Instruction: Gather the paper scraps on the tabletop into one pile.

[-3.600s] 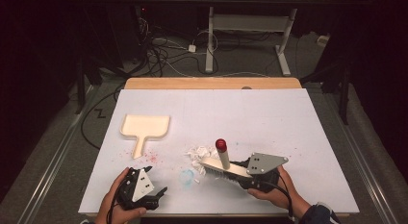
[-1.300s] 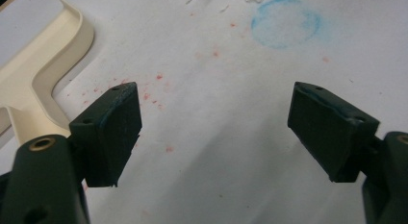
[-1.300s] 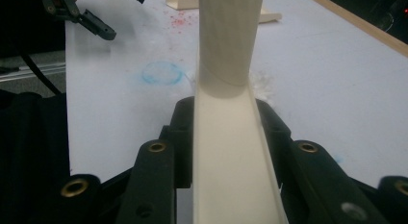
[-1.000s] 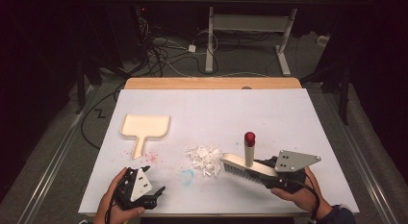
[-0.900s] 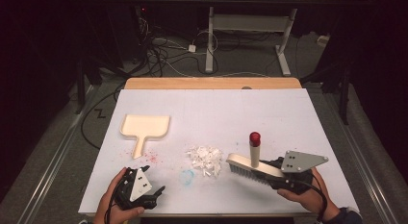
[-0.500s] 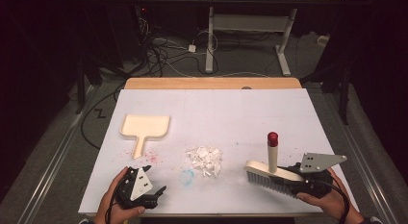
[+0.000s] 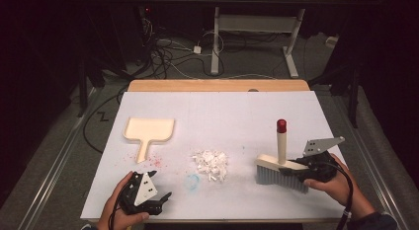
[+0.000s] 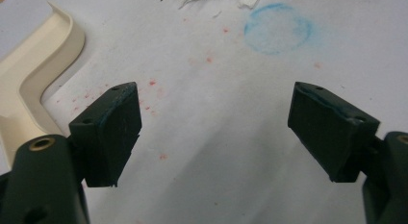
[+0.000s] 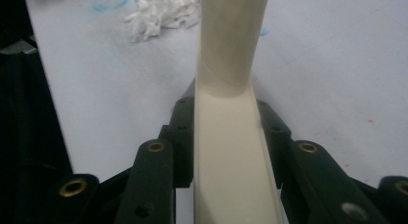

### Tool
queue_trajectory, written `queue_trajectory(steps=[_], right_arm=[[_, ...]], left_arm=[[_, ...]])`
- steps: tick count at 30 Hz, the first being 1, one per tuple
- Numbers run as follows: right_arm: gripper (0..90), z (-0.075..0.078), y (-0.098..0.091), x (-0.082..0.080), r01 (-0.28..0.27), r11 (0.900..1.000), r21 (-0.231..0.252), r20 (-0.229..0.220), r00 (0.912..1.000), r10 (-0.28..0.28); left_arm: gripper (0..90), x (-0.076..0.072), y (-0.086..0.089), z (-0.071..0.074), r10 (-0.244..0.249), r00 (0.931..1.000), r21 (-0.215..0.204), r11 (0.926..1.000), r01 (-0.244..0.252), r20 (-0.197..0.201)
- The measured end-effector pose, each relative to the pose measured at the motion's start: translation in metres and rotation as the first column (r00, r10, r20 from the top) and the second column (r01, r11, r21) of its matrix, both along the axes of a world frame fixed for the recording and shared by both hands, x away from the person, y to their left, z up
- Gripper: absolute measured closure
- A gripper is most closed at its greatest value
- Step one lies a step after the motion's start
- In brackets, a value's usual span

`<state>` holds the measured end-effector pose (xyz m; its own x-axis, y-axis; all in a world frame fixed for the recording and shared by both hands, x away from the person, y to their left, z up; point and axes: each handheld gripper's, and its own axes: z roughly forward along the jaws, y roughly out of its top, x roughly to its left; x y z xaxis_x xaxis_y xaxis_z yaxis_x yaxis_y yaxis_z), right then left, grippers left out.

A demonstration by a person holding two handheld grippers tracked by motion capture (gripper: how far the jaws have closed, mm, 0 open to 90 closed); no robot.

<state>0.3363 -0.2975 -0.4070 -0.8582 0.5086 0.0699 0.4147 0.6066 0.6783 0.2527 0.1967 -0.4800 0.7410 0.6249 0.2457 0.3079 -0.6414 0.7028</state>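
Surface point(image 7: 222, 109): white sheet covering a wooden top, whose bare wood strip shows along the far edge; faint red specks lie toward the near left part.
Brush point(image 7: 281, 168): cream hand brush with grey bristles, standing on the surface close to the right edge and nearer the near edge than the far one; its handle rises upright and ends in a red cap (the bristle ends seem to meet the sheet, though I cannot tell for sure).
Dustpan point(image 7: 147, 131): cream, flat on the surface in the left half, pan part toward the far edge, handle pointing toward the near edge; in the left gripper view its curved rim point(image 8: 33, 75) sits at the left.
Right tool point(image 7: 296, 167): held in the person's right hand point(image 7: 336, 183) near the right edge; in the right gripper view the jaws are clamped on the brush's cream back point(image 9: 231, 161), one on each side, below the round handle.
Left tool point(image 7: 163, 200): held in the person's left hand point(image 7: 121, 210) at the near left corner, low over the surface; in the left gripper view its jaws stand wide apart with nothing but speckled sheet between them.
Paper scraps point(image 7: 211, 163): small white heap near the middle of the surface, between dustpan and brush, well apart from both.
Blue ring point(image 7: 192, 180): smudged chalk-like circle just beside the scraps on their near left side (clearer in the left gripper view point(image 8: 278, 29)).
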Motion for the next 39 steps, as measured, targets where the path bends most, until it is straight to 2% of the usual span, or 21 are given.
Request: queue_trajectory(steps=[4,8,12,13,15,19,21,23,24,26,28,29,31,33,35,37,39], right_arm=[[64.5,-0.003,-0.001,0.018,-0.004,0.9999,-0.013,-0.035,0.9994,0.003],[60.2,-0.005,0.000,0.030,0.024,0.9987,-0.046,-0.039,0.9989,-0.026],[57.5,-0.009,0.000,0.041,0.019,0.9971,-0.073,-0.045,0.9988,-0.022],[56.6,-0.009,0.000,0.044,0.020,0.9955,-0.093,-0.046,0.9987,-0.025],[55.5,-0.009,0.000,0.050,0.021,0.9932,-0.115,-0.037,0.9990,-0.025],[49.2,-0.006,-0.002,0.062,0.038,0.9913,-0.126,-0.011,0.9992,-0.039],[45.4,-0.006,-0.003,0.066,0.058,0.9846,-0.165,-0.002,0.9982,-0.060],[46.4,-0.007,-0.005,0.068,0.101,0.9744,-0.201,0.043,0.9946,-0.094],[54.8,-0.007,-0.007,0.069,0.128,0.9692,-0.210,0.067,0.9909,-0.117],[57.4,-0.005,-0.012,0.069,0.185,0.9602,-0.209,0.122,0.9791,-0.162],[59.6,-0.002,-0.014,0.068,0.257,0.9388,-0.229,0.195,0.9571,-0.214],[59.4,-0.001,-0.014,0.067,0.279,0.9366,-0.213,0.228,0.9462,-0.230],[58.3,0.002,-0.015,0.065,0.299,0.9415,-0.155,0.255,0.9328,-0.254],[55.3,0.004,-0.014,0.064,0.325,0.9369,-0.128,0.289,0.9160,-0.278],[51.7,0.005,-0.014,0.062,0.323,0.9434,-0.077,0.303,0.9090,-0.286],[48.9,0.007,-0.012,0.059,0.329,0.9438,-0.033,0.322,0.8975,-0.301],[45.2,0.008,-0.010,0.057,0.323,0.9463,0.001,0.332,0.8925,-0.305]], left_arm=[[18.3,0.000,0.000,0.000,-0.001,1.0000,0.005,1.0000,0.001,-0.001],[18.3,-0.001,-0.001,0.000,-0.006,1.0000,0.010,0.9999,0.006,-0.001],[18.2,-0.001,-0.001,0.000,-0.004,1.0000,0.006,1.0000,0.004,-0.002],[18.2,-0.001,-0.001,-0.001,-0.005,1.0000,0.007,1.0000,0.005,-0.003],[18.2,-0.001,-0.001,-0.001,-0.007,1.0000,0.008,0.9999,0.007,-0.005],[18.2,-0.001,-0.001,-0.001,-0.012,0.9999,0.009,0.9999,0.012,-0.007],[18.2,-0.001,-0.001,-0.001,-0.013,0.9999,0.010,0.9999,0.013,-0.007],[18.2,-0.001,-0.001,-0.001,-0.013,0.9999,0.009,0.9999,0.014,-0.007],[18.2,-0.001,-0.001,-0.001,-0.013,0.9999,0.008,0.9999,0.013,-0.007],[18.2,-0.002,-0.001,-0.002,-0.013,0.9999,0.007,0.9999,0.013,-0.007],[18.2,-0.002,-0.002,-0.001,-0.013,0.9999,0.008,0.9999,0.013,-0.005],[18.2,-0.002,-0.001,-0.001,-0.014,0.9999,0.010,0.9998,0.014,-0.004],[18.2,-0.002,-0.001,-0.001,-0.011,0.9999,0.010,0.9999,0.011,-0.002],[18.2,-0.002,-0.002,0.000,-0.012,0.9999,0.013,0.9998,0.012,-0.003],[18.2,-0.002,-0.002,0.000,-0.012,0.9999,0.014,0.9998,0.012,-0.003],[18.2,-0.002,-0.002,0.000,-0.010,0.9999,0.014,0.9999,0.010,-0.003],[18.2,-0.001,-0.001,0.000,-0.007,1.0000,0.014,0.9999,0.007,-0.003]])
